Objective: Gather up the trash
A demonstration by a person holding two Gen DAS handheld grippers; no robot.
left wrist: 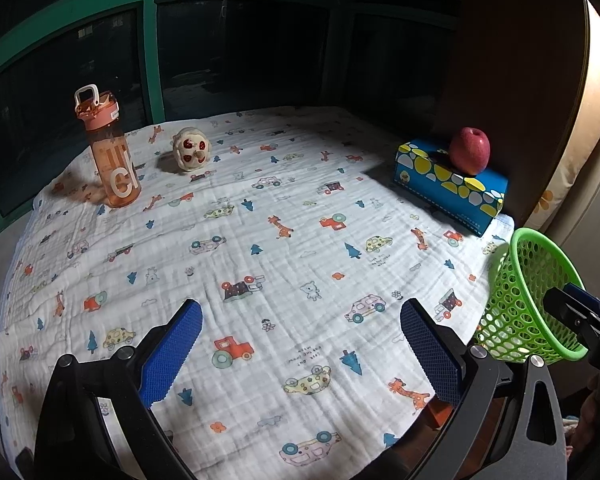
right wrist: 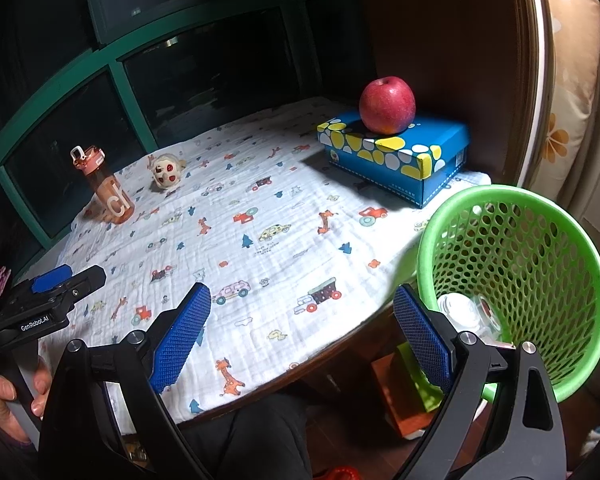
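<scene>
Both tongs are spread and hold nothing: left tongs point(left wrist: 300, 344) over the near tabletop point(left wrist: 260, 240), right tongs point(right wrist: 302, 334) at its near right edge. The basket point(right wrist: 572, 280), tilted beside the right tongs, already holds pale trash point(right wrist: 462, 310). No loose trash shows on the cloth, so the right hand is nearer.

The black left gripper point(right wrist: 66, 280) body reads "GenRobot.AI"; the orange translucent plastic water bottle point(left wrist: 110, 152) bears white "C".
</scene>
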